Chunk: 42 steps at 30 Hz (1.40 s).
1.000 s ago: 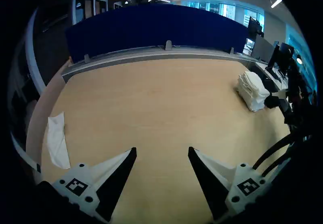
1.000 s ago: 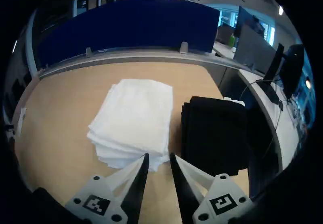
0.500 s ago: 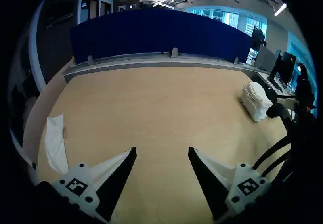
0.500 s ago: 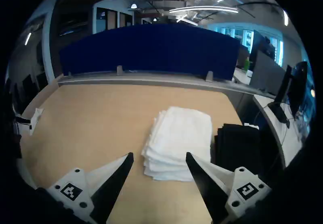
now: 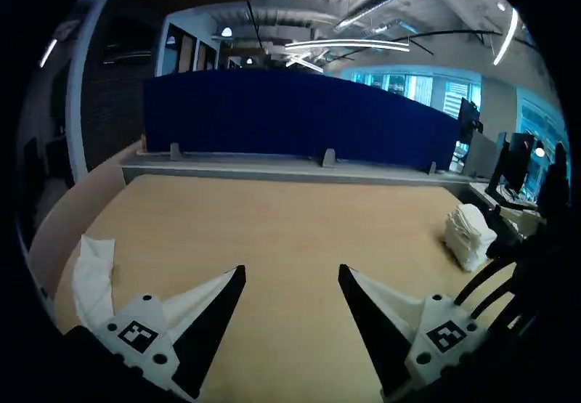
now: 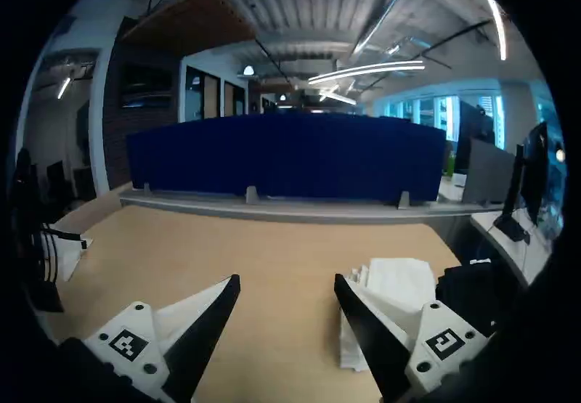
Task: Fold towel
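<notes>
Unfolded white towel (image 5: 93,279) lies crumpled at the left edge of the table (image 5: 290,214), beside the left gripper (image 5: 290,269). Its jaws are wide apart and hold nothing. The right gripper (image 6: 285,278) is also spread and empty, near the folded stack (image 6: 392,279) at the table's right end. Risks: a one-corner grab drags the towel off the table's edge, and a careless right swing topples the stack.

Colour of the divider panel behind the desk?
Dark blue; the long upright divider panel shows best in the left gripper view.
</notes>
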{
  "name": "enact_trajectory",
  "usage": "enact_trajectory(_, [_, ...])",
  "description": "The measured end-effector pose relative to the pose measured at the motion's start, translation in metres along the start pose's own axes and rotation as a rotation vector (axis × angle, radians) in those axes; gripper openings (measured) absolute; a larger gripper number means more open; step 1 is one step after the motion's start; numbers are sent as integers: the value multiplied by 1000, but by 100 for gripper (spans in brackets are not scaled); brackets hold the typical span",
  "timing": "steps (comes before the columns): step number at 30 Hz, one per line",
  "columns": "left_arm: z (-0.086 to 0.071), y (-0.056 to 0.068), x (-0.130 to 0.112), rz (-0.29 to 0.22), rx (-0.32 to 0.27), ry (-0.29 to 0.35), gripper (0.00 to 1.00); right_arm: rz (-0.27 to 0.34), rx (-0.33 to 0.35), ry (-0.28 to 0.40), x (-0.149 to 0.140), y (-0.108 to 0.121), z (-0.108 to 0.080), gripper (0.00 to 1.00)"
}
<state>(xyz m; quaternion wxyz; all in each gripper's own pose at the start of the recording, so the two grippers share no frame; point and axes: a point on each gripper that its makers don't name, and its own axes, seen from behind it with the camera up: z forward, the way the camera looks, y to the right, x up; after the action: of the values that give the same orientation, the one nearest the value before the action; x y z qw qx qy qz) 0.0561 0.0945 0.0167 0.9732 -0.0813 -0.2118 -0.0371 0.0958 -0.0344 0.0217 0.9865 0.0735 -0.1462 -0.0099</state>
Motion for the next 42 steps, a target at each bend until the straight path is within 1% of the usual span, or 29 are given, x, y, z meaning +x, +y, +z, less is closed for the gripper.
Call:
enact_trajectory(3, [2, -10, 7, -6, 16, 58, 95, -10, -36, 51, 0, -10, 3, 100])
enact_trajectory(6, [2, -19, 12, 0, 26, 106, 94, -21, -55, 70, -5, -17, 5, 100])
enact_trajectory(9, [4, -28, 13, 9, 37, 148, 94, -29, -77, 84, -9, -21, 5, 100])
enact_trajectory(12, [6, -38, 10, 10, 47, 178, 94, -32, -98, 107, -12, -21, 5, 100])
enact_trajectory(15, [8, -51, 4, -3, 71, 203, 94, -33, -108, 124, -20, -23, 4, 100])
enact_trajectory(18, [8, -61, -6, -14, 93, 225, 95, -33, -108, 133, -32, -26, 6, 100])
enact_trajectory(21, [8, -60, -18, -14, 90, 247, 95, -31, -108, 151, -40, -28, 9, 100])
enact_trajectory(24, [11, -56, -29, 7, 84, 264, 95, -33, -110, 173, -48, -31, 10, 100])
enact_trajectory(27, [13, -53, -36, 46, 90, 289, 95, -42, -103, 184, -57, -35, 10, 100])
enact_trajectory(30, [16, -48, -39, 89, 94, 317, 94, -58, -92, 176, -67, -40, 10, 100])
enact_trajectory(33, [18, -43, -42, 115, 92, 334, 95, -78, -79, 162, -71, -46, 8, 100])
enact_trajectory(36, [21, -41, -47, 119, 95, 336, 95, -104, -66, 151, -70, -50, 6, 100])
enact_trajectory(42, [18, -44, -50, 120, 112, 353, 95, -158, -56, 139, -59, -48, 2, 100])
